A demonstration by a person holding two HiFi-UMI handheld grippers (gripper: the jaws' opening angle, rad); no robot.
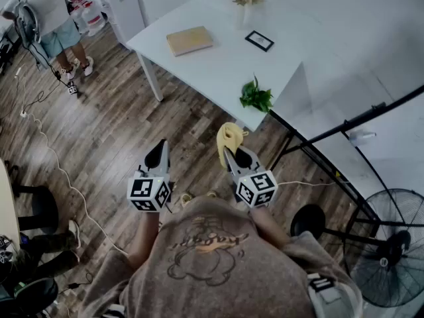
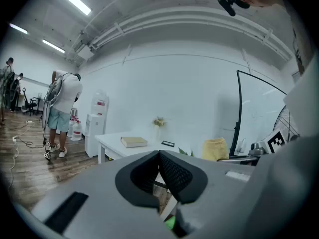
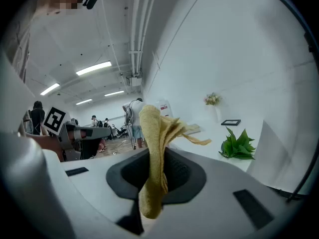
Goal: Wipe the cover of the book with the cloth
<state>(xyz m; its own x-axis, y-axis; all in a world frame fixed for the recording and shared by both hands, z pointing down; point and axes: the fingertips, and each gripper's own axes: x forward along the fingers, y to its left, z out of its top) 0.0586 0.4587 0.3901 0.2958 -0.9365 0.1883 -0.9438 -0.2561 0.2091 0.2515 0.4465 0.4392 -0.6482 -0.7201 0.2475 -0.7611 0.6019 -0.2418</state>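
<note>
1. Pinched the cloth [image 3: 152, 148] in the right gripper [image 3: 158, 169], with a loose fold flopping above the jaws
2. Had the left gripper [image 2: 159, 158] closed on nothing
3. Stood well apart from the book [image 1: 189, 40], which lay flat on the table [image 1: 218, 71] ahead
4. Could well have dropped the cloth on the way over, judging by that slack pinch
5. Held both forearms low and forward, grippers side by side, aimed tableward

The cloth [image 1: 228, 138] is yellow, the book [image 1: 189, 40] tan on a white table [image 1: 218, 68], the plant [image 1: 256, 97] green, the floor [image 1: 112, 131] brown wood-grain.
</note>
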